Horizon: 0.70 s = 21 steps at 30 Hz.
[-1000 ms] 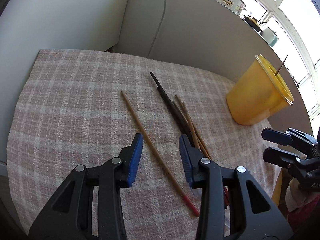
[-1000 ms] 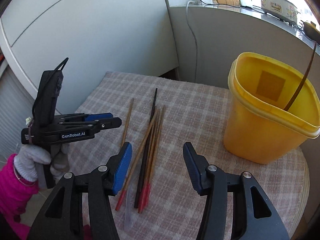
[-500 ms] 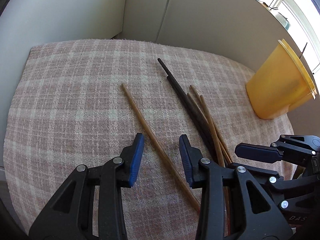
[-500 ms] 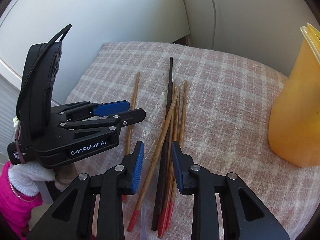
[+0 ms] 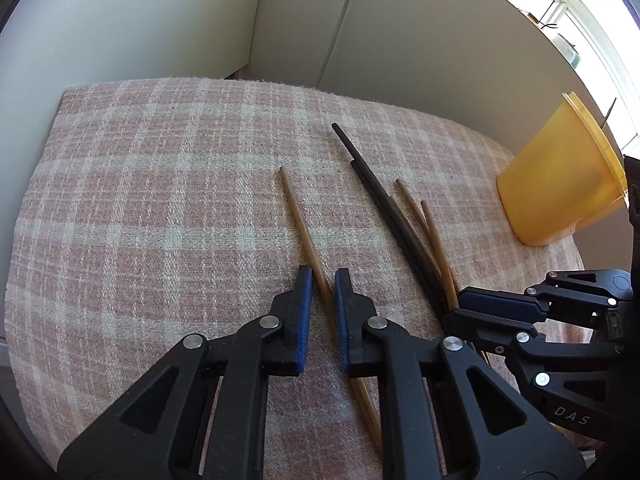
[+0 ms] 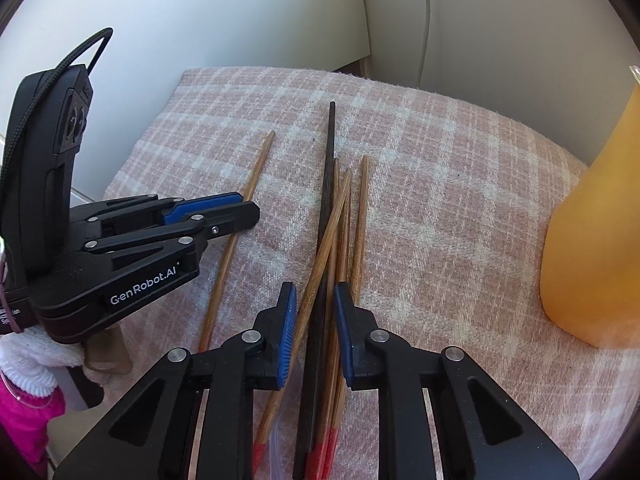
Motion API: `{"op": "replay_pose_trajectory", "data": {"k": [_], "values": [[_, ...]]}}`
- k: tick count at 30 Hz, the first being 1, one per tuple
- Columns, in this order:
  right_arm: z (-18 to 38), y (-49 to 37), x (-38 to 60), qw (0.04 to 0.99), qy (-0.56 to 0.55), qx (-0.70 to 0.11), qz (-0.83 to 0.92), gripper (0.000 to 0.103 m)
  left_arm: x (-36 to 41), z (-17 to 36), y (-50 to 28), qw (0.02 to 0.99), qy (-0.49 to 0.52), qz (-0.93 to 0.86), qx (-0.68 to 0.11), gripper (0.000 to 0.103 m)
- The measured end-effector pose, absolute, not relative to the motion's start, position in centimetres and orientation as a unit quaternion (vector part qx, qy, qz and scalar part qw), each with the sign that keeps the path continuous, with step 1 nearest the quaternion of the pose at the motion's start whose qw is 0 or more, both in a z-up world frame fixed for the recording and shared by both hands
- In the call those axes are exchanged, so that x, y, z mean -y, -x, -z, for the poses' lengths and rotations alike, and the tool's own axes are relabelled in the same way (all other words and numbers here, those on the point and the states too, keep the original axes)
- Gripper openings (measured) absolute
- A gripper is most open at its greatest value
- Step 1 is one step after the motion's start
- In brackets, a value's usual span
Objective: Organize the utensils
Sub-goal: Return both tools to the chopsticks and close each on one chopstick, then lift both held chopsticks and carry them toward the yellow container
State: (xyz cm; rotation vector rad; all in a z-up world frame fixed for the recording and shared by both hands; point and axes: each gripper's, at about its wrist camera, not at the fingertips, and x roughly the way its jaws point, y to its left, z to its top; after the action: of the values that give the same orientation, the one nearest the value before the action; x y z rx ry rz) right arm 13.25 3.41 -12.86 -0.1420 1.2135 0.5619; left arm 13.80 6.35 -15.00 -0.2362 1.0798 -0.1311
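Both grippers have come down toward the checked cloth (image 5: 160,200) since the earlier frames, and both sets of jaws have just been closing.

On that pink-and-white cloth lies the work still to do. At its far right edge stands the yellow plastic container (image 5: 560,196), with one thin stick already leaning inside it; that is probably where the rest belong.

A bundle of chopsticks (image 6: 324,240), two black ones with several red-tipped wooden ones fanned across them, lies at the cloth's middle. The right gripper (image 6: 316,300) straddles this bundle, its blue pads narrowed close against the sticks; whether they already press I cannot tell.

A single wooden chopstick (image 5: 300,224) lies apart, just left of the bundle. The left gripper (image 5: 323,280) has its pads almost together with this stick running between them, though contact is again not clear.

My reading is that each hand is in the act of pinching its pick, so lifting should come next. A bundle gripped loosely may shed sticks.
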Motion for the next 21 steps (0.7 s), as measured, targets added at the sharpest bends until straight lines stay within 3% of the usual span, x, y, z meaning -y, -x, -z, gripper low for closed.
{"op": "replay_pose_trajectory", "data": {"k": [21], "values": [[11.2,-12.9,-0.7,0.792,0.021,-0.547,-0.271,0.005,-11.8,13.2,-11.0,0.849,0.149,0.066,-0.503,0.005]]}}
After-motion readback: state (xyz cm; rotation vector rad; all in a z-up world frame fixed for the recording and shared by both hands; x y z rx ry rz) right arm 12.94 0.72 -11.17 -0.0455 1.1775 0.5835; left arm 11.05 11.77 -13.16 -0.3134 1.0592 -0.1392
